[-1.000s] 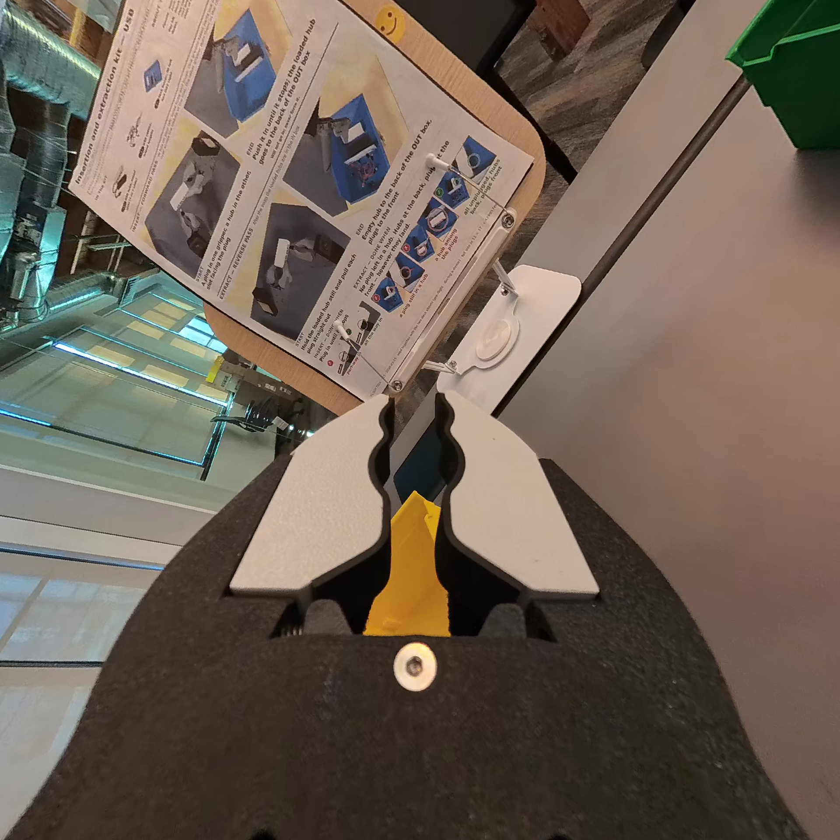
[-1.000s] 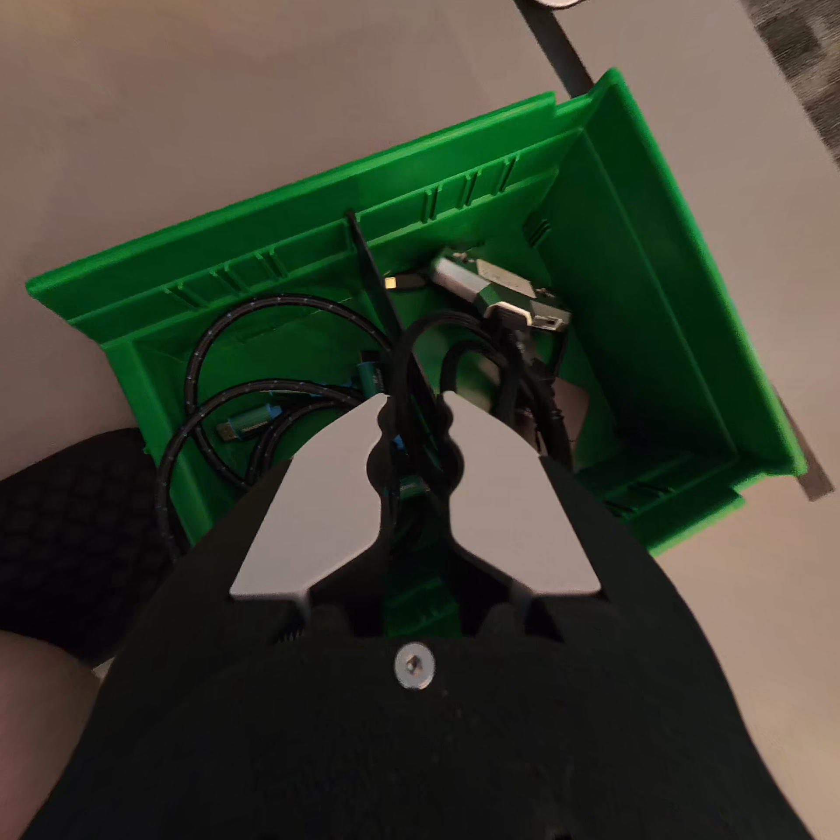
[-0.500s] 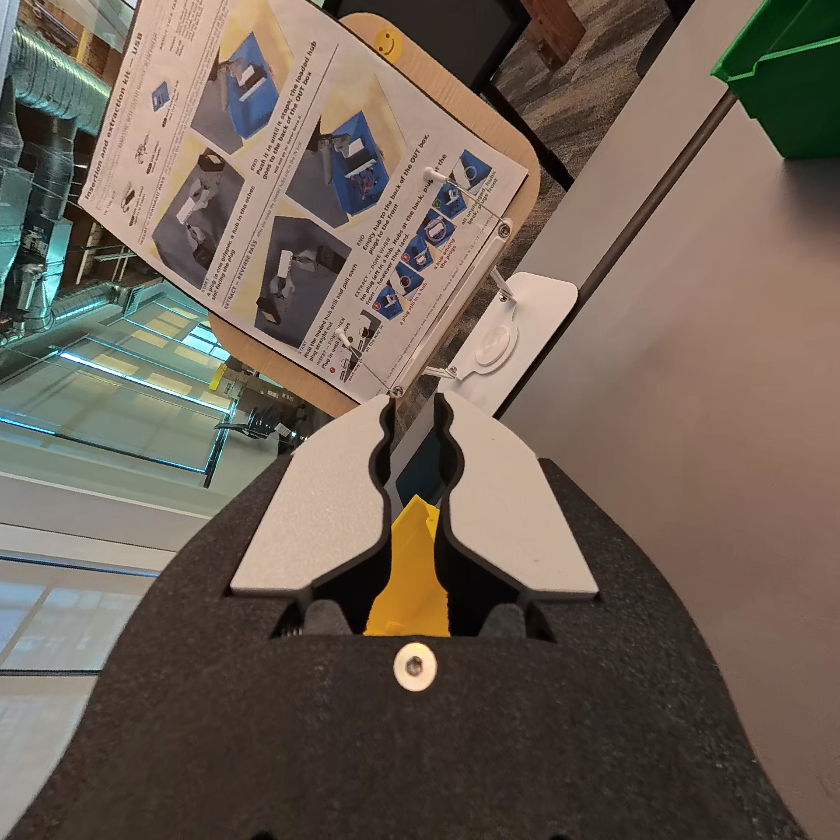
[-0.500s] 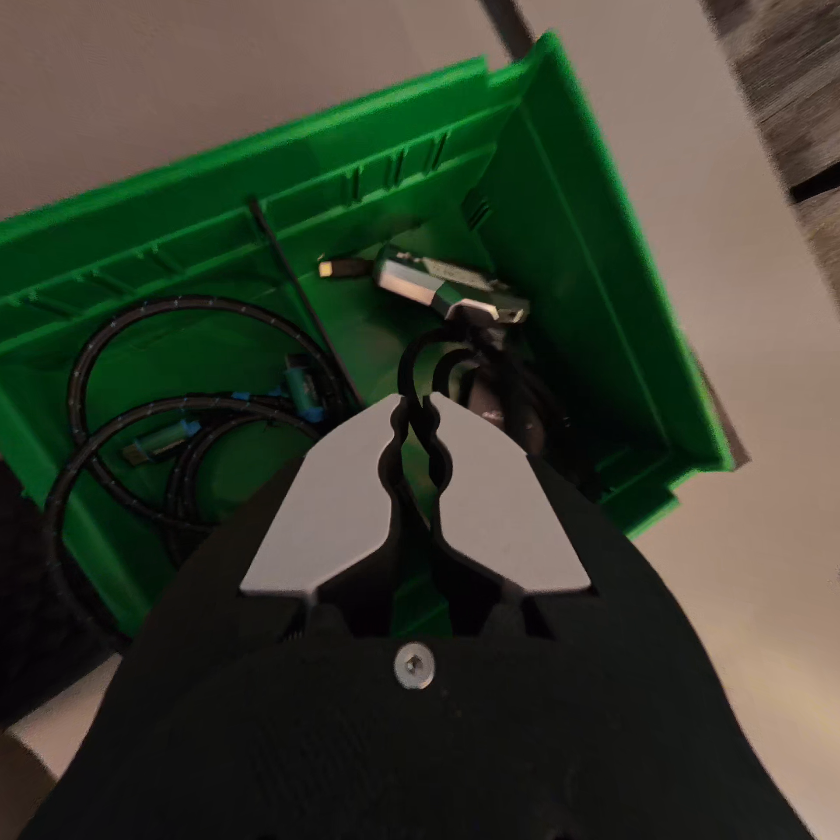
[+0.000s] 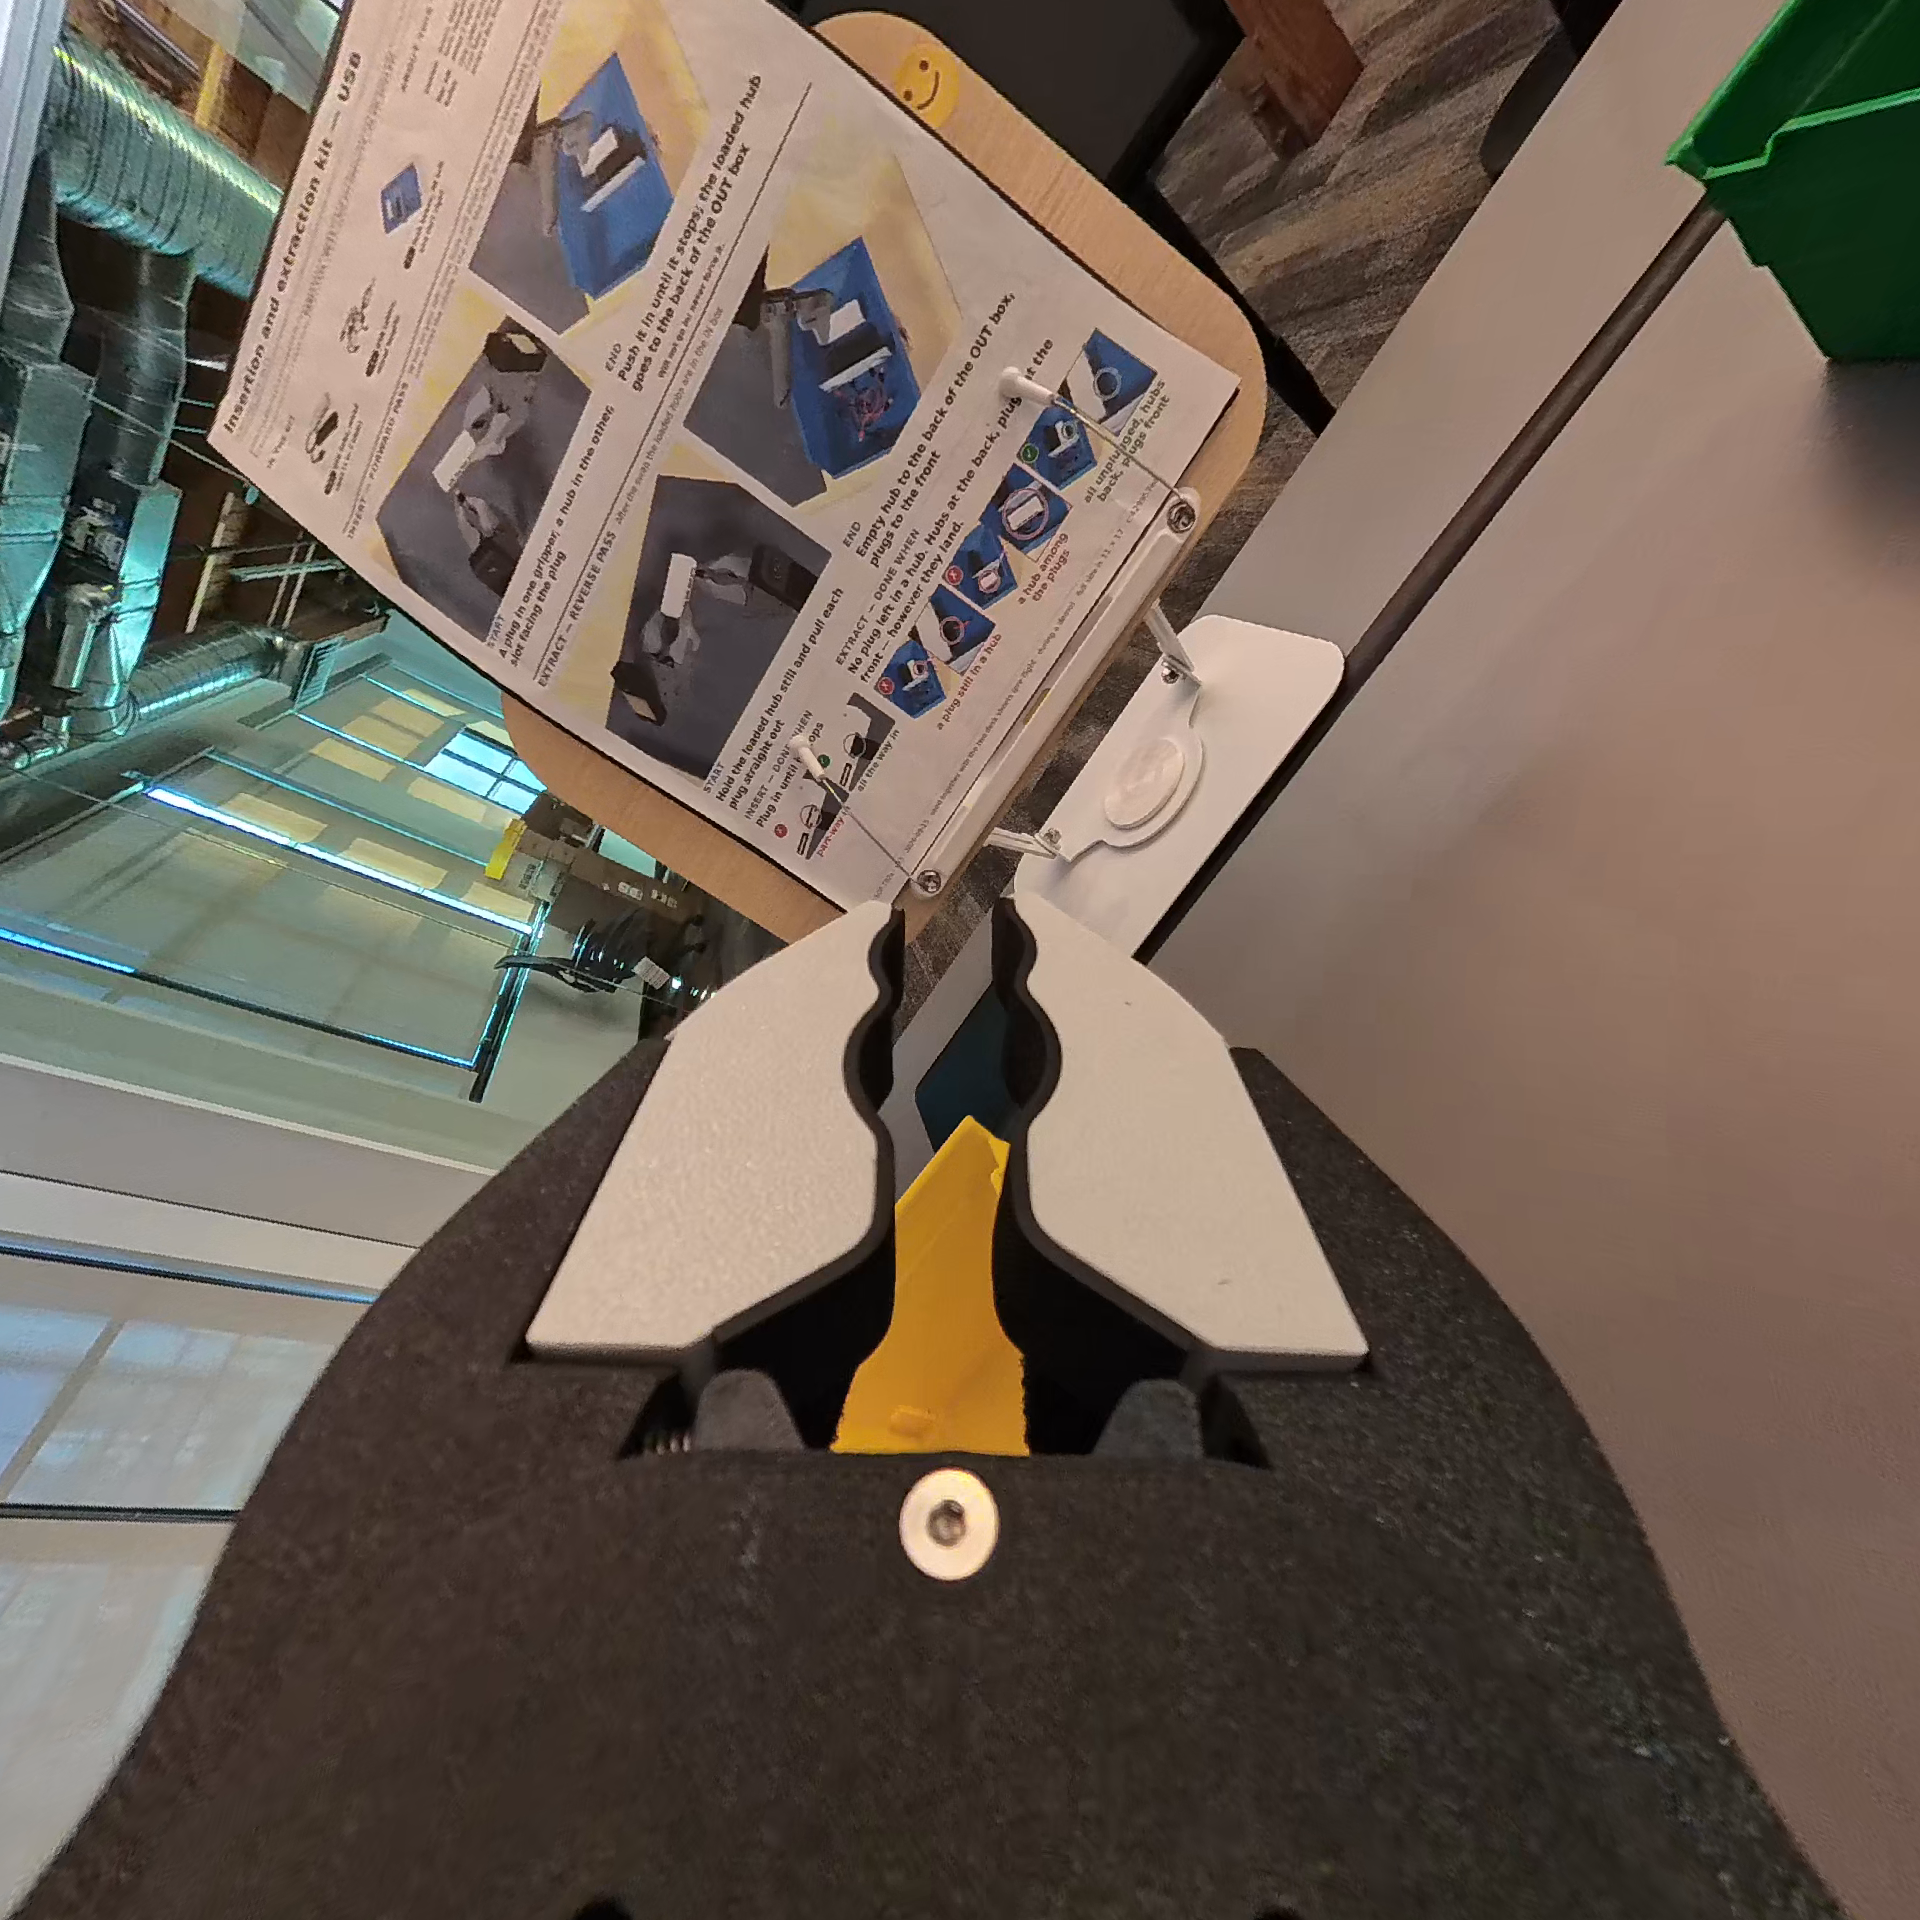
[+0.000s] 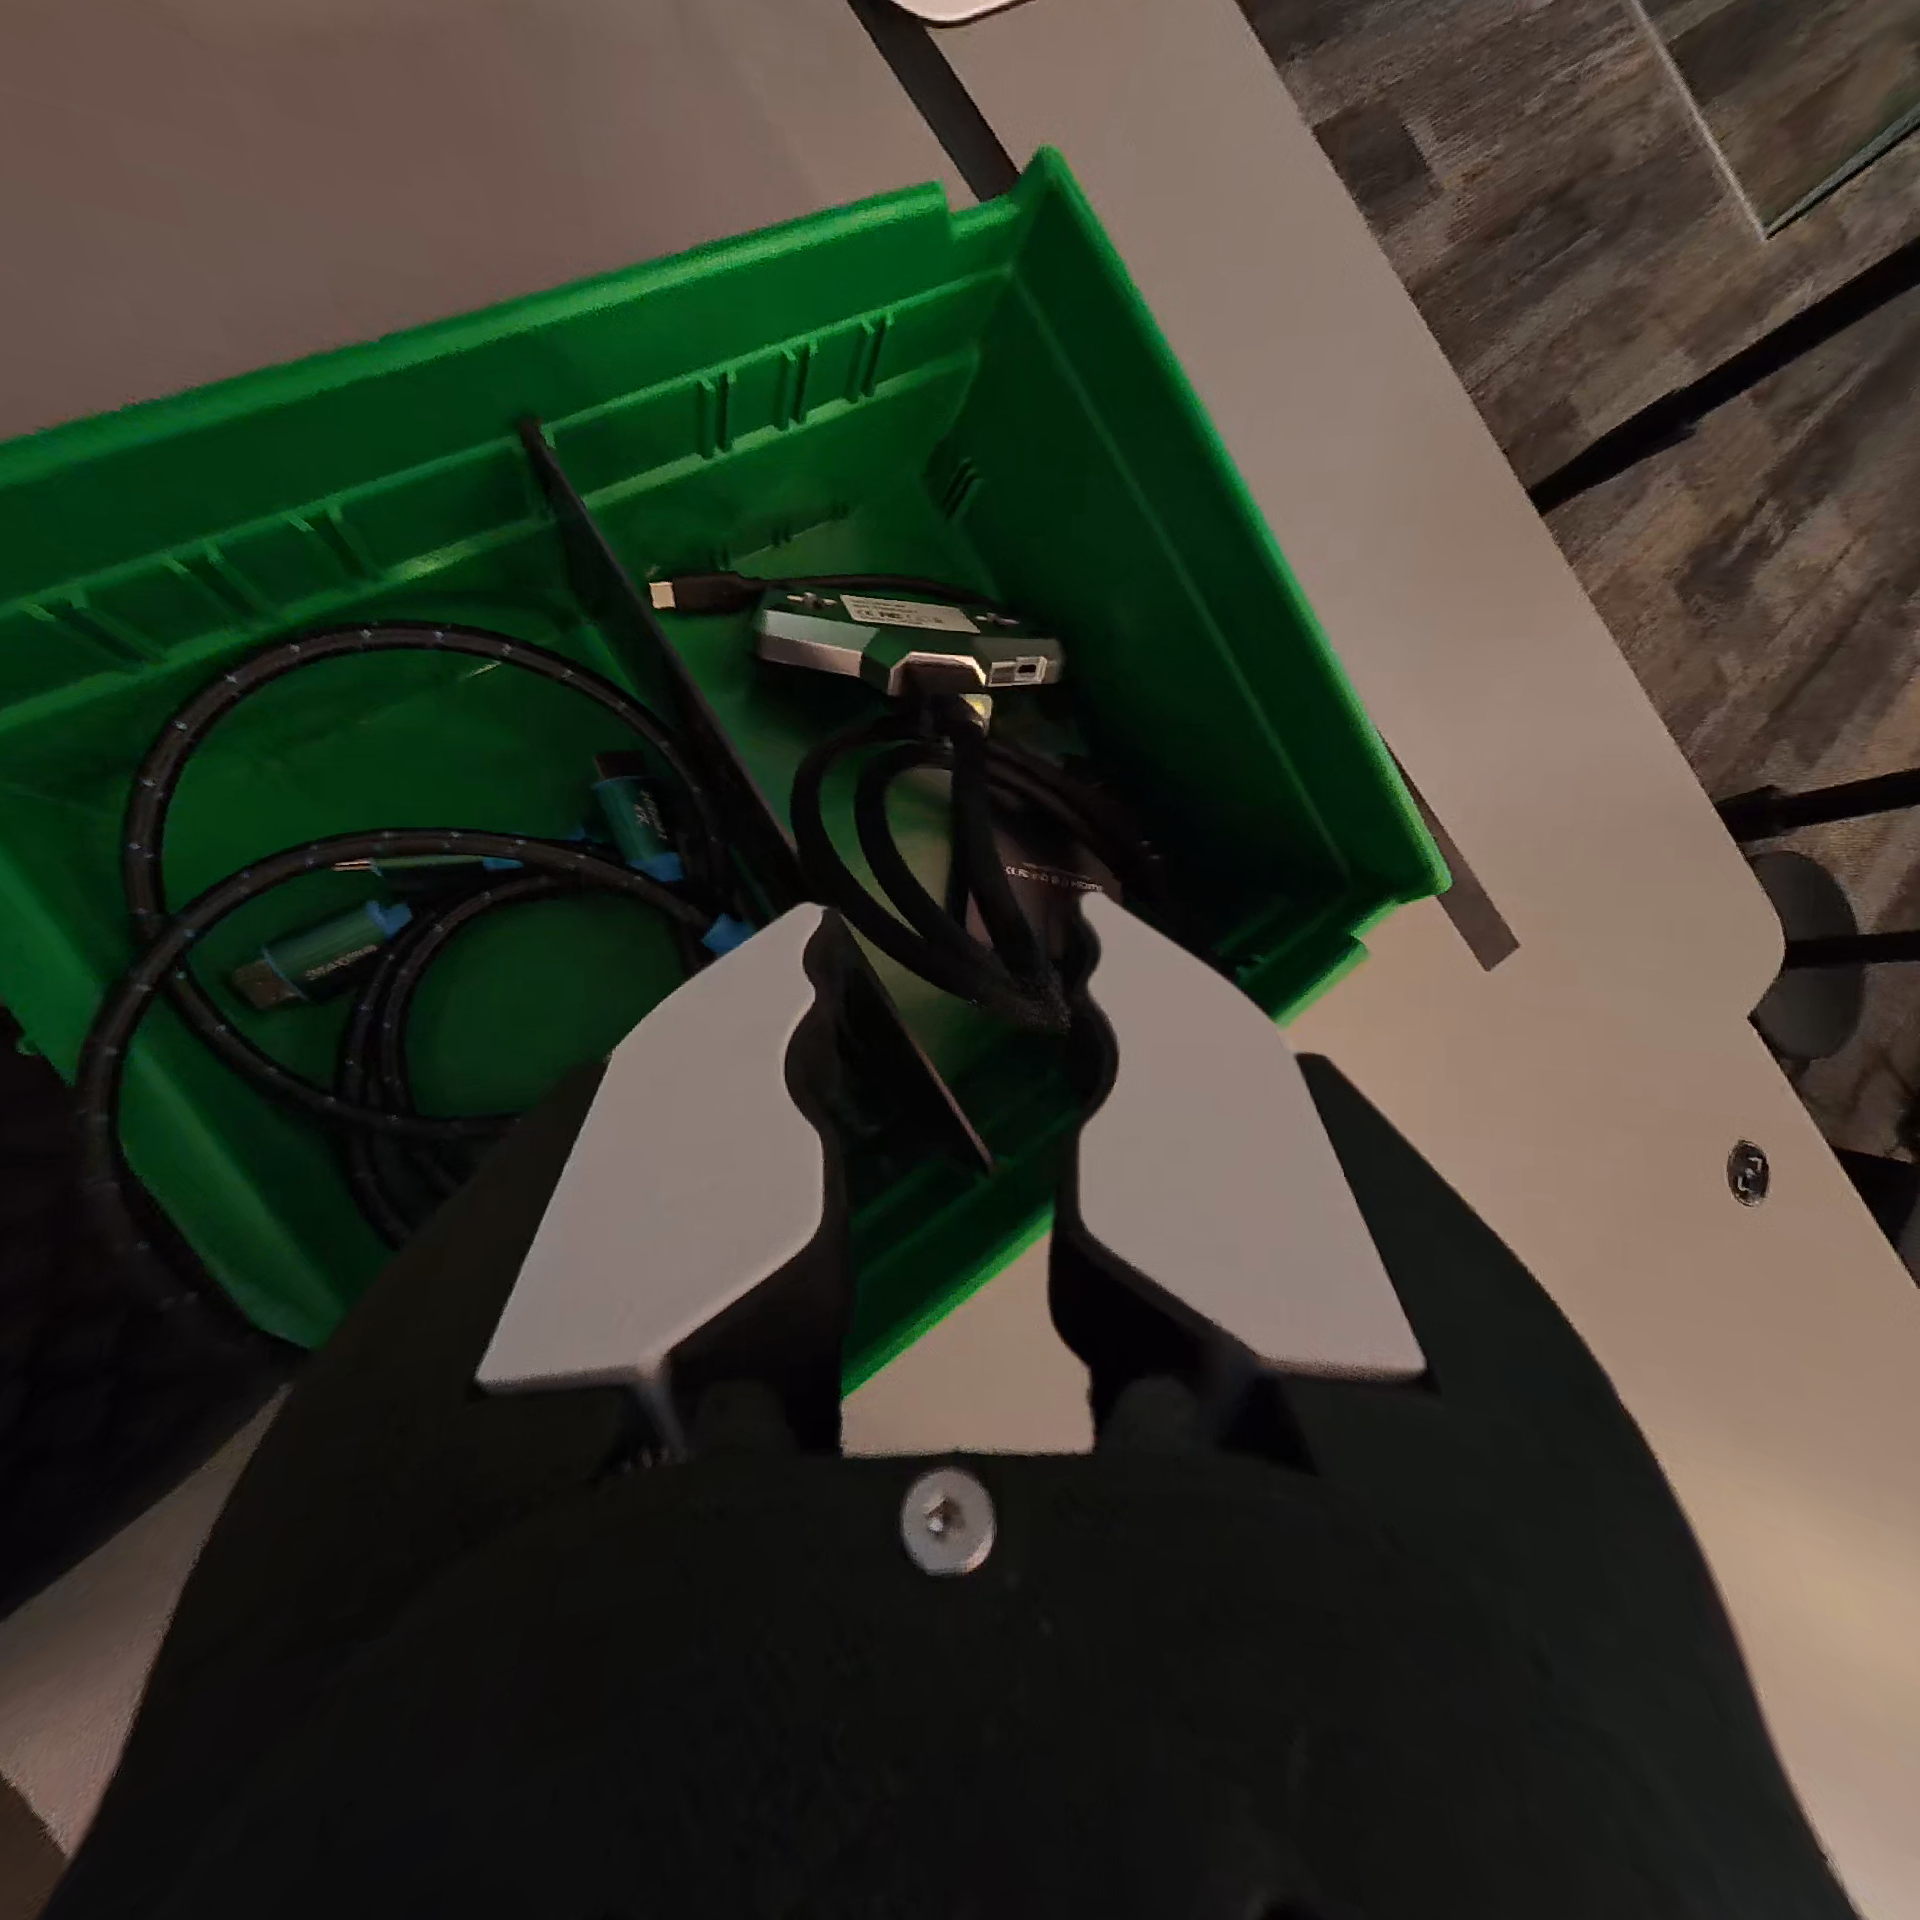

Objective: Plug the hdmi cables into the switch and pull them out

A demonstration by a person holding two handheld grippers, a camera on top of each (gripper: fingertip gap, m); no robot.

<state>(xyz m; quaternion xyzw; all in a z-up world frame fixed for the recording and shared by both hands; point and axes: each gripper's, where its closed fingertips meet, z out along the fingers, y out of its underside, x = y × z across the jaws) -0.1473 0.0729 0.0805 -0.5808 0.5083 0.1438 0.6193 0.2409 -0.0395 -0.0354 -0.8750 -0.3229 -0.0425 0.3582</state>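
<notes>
So we're hovering our wide-open, empty right gripper (image 6: 951, 961) over the green bin (image 6: 1195, 540) where the switch (image 6: 904, 634) has a cable plugged (left gripper (image 5: 943, 971) nearly closed, holding nothing), unplugging still ahead.

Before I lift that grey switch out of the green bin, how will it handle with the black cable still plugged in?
The switch looks small, flat and rigid, so probably light. The black cable plugged into it loops loosely in the green bin, so it will likely trail floppily and may tug or tilt the switch. Its smooth casing could slip in the claw.
</notes>
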